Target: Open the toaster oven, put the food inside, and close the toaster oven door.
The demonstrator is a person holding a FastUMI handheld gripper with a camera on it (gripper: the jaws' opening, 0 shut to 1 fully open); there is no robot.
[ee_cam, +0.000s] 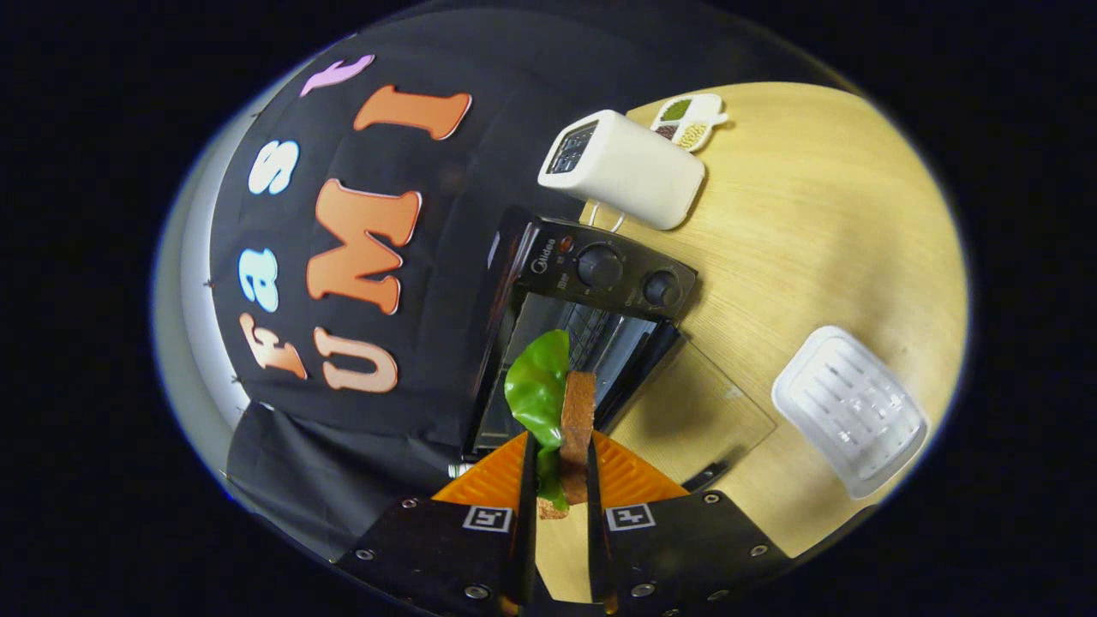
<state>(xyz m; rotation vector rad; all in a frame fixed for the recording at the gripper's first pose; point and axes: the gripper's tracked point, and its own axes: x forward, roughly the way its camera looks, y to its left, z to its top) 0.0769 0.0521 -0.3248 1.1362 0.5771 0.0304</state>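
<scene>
I see the gripper (pixel 559 467) clamped on the food (pixel 561 403), a slab of brown toast with a glossy green leaf (both fingers press it). Just beyond the fingers, the dark metal toaster oven (pixel 591 300) stands open, its glass door (pixel 703 411) flat on the wood-grain table (pixel 814 223). A ribbed white tray (pixel 850 410) lies apart.

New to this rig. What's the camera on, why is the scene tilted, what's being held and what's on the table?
The camera rides on a handheld two-finger gripper, so the picture tilts with the hand. Its fingers are shut on a sandwich, bread with a green lettuce leaf. Just beyond them stands the black toaster oven, its glass door already folded down onto the wooden table. Also on the table: a white toaster, a small divided dish and a white ridged tray.
</scene>
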